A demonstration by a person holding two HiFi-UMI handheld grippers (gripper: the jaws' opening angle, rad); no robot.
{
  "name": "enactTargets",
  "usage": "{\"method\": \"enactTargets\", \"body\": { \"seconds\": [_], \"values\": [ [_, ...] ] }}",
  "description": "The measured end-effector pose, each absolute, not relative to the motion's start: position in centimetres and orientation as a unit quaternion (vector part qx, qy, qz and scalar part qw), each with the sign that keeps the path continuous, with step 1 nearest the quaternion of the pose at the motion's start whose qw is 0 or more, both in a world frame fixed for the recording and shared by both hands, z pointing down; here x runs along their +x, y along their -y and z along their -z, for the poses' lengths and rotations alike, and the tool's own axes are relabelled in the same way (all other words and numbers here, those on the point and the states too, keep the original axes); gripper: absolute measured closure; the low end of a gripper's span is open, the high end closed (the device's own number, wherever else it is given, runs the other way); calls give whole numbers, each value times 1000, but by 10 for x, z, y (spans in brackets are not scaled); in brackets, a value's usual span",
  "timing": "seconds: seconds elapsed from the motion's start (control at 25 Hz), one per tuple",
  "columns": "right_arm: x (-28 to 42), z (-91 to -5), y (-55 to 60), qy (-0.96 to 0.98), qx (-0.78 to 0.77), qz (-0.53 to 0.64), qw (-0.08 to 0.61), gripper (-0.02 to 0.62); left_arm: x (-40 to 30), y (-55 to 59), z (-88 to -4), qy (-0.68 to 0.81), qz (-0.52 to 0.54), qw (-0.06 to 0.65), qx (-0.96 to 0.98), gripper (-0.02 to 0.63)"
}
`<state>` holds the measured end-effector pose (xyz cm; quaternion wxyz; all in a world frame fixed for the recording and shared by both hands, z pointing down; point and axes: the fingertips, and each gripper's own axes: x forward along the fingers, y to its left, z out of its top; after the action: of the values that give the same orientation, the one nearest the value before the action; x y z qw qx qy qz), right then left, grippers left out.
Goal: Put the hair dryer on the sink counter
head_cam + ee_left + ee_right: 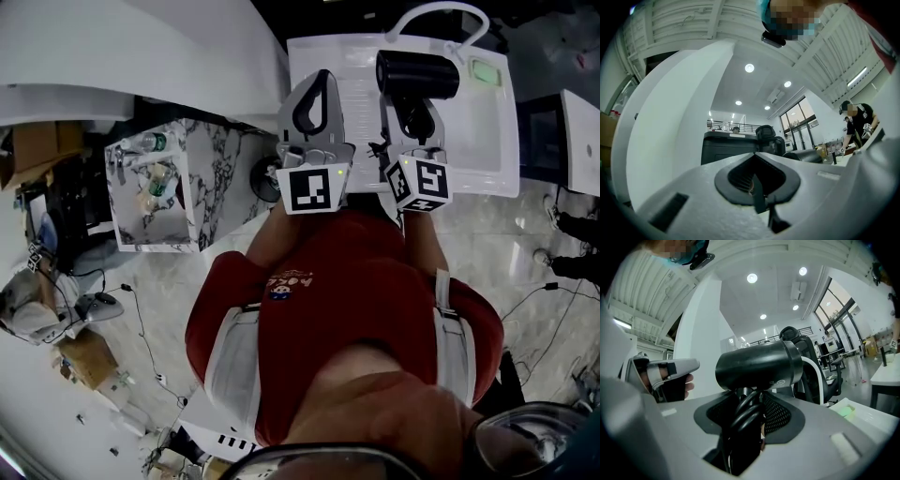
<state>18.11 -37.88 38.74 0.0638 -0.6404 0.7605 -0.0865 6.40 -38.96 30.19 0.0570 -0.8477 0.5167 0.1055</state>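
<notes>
The hair dryer [417, 73] is clamped by its cord-wrapped handle in the right gripper [412, 120], at one o'clock over the worktop [492, 141], likely for setting down. The left gripper [312, 105] is closed on nothing

The handle of the hair dryer [759, 364] was largely hidden behind its own coiled cord [740, 425] and the jaws of the right gripper [752, 404], so where they pressed it could not be told. In the head view the person's hands lay hidden under the marker cubes [311, 187], and the small green thing [485, 72] at the far right of the sink counter [487, 150] was too small to identify.
</notes>
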Motion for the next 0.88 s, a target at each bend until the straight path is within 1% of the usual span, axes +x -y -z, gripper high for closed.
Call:
{"method": "enactTargets", "body": {
  "seconds": [0.88],
  "values": [
    [183,-461,422,-788,-594,162,1,404,79,428,-335,-568,-67,27,-820,604]
  ]
}}
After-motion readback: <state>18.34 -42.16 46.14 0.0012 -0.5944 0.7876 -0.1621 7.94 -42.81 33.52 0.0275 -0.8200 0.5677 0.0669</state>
